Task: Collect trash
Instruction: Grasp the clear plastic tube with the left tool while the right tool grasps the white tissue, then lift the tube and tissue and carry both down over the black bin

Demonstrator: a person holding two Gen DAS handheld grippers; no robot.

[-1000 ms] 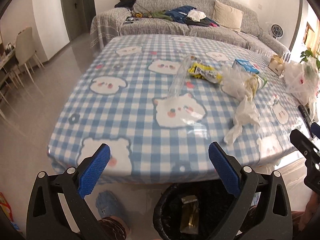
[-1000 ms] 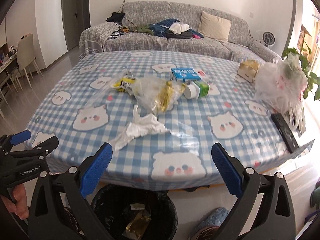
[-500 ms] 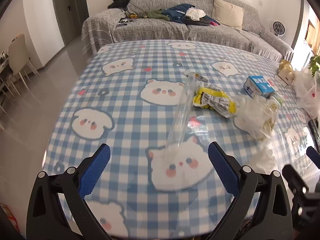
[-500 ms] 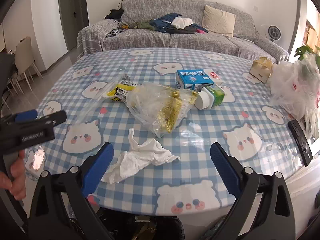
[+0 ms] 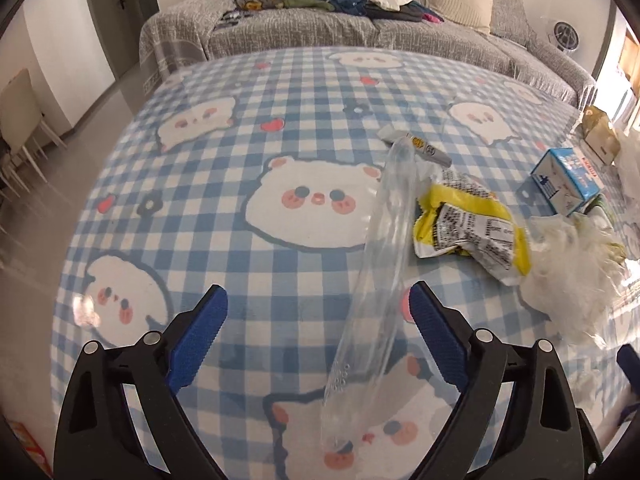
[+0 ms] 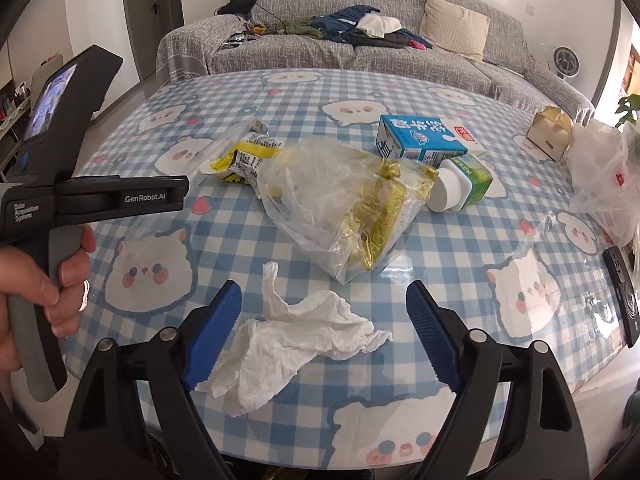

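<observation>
— On the checked tablecloth [image 6: 248, 248], where is the trash, and how much room is around it?

— The crumpled tissue [image 6: 304, 340] lies near the table's front edge, between the blue pads of the right gripper [image 6: 324, 316]. Its jaws are closing, the pads not yet pressing the paper. Just behind sits the clear bag of gold wrappers [image 6: 348, 204], then the blue carton [image 6: 420, 136] and the green-and-white container [image 6: 460, 184].

— And the left gripper [image 5: 318, 320]?

— Also closing, with the long clear plastic sleeve [image 5: 380, 280] running up between its pads, nearer the right one; whether it touches, I cannot quite tell. The cloth to its left is bare to the rounded edge.

— What does only one view give?

— Only the right view shows the hand [image 6: 36, 288] on the left tool's handle, the remote [image 6: 622, 296] at the right edge and the white bag [image 6: 604, 176]. The left view shows the yellow wrapper [image 5: 468, 228] fully, touching the sleeve.
</observation>
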